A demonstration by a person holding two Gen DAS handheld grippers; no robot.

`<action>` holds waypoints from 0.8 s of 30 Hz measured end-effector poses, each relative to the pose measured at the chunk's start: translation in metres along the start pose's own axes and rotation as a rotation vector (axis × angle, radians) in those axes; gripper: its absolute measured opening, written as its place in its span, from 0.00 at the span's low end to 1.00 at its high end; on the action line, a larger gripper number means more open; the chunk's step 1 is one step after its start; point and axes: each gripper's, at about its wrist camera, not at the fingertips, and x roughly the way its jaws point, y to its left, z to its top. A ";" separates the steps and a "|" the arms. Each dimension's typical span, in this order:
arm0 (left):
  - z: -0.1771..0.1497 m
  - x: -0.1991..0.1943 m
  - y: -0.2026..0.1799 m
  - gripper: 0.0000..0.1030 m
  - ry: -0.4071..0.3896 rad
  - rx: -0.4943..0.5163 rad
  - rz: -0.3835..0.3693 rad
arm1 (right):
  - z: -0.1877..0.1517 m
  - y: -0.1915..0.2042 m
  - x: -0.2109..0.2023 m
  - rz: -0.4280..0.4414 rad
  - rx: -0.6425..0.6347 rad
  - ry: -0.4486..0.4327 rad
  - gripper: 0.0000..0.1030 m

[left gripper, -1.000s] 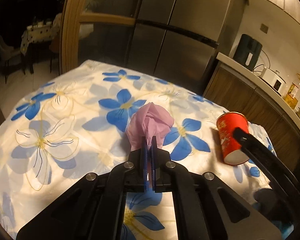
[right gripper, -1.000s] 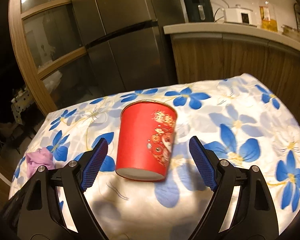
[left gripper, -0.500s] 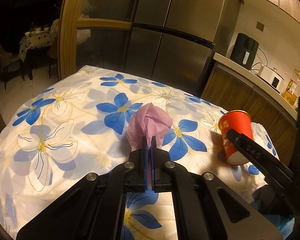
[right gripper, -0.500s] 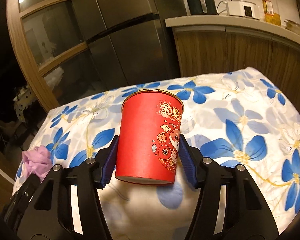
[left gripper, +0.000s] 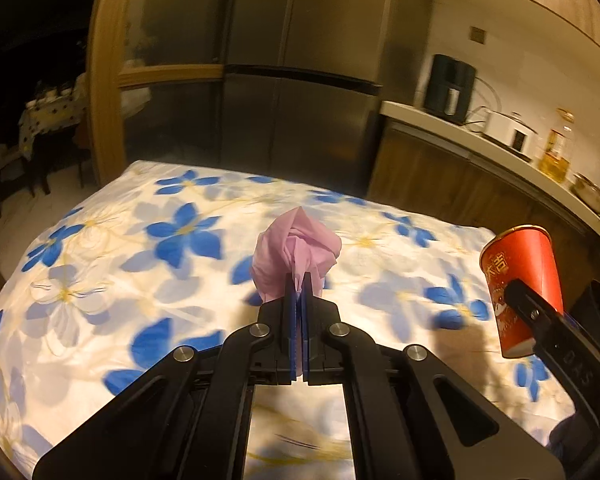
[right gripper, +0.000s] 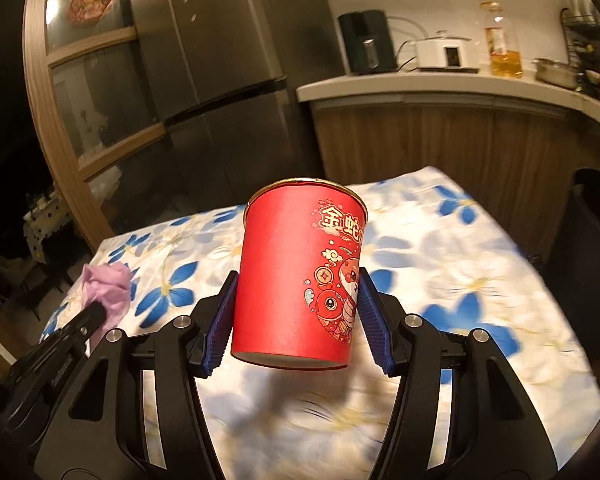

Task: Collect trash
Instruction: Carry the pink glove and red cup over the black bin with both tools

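A crumpled pink paper wad (left gripper: 296, 248) is pinched between the blue pads of my left gripper (left gripper: 298, 280), which is shut on it and holds it above the flowered tablecloth (left gripper: 140, 264). In the right wrist view a red paper cup (right gripper: 284, 272) with gold print stands upright between the ribbed pads of my right gripper (right gripper: 298, 276). Both pads press on its sides, and it hangs clear of the cloth with a shadow under it. The cup (left gripper: 520, 276) also shows at the right edge of the left wrist view. The pink wad (right gripper: 106, 286) sits at the left of the right wrist view.
The table under the flowered cloth (right gripper: 460, 280) fills the foreground. A dark bin (right gripper: 588, 240) stands past its right edge. Behind are a steel fridge (left gripper: 300, 120), a wooden glazed door (right gripper: 80, 120) and a kitchen counter (right gripper: 440, 84) with appliances and an oil bottle.
My right gripper's jaws closed on the red cup and lifted it off the cloth. My left gripper rose with the pink wad still pinched in it.
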 end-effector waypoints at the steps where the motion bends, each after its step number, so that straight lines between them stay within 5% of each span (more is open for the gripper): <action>1: 0.000 -0.003 -0.009 0.01 -0.002 0.010 -0.013 | 0.001 -0.008 -0.009 -0.014 0.002 -0.014 0.55; 24: -0.027 -0.057 -0.228 0.01 -0.044 0.279 -0.314 | 0.009 -0.191 -0.128 -0.268 0.156 -0.186 0.55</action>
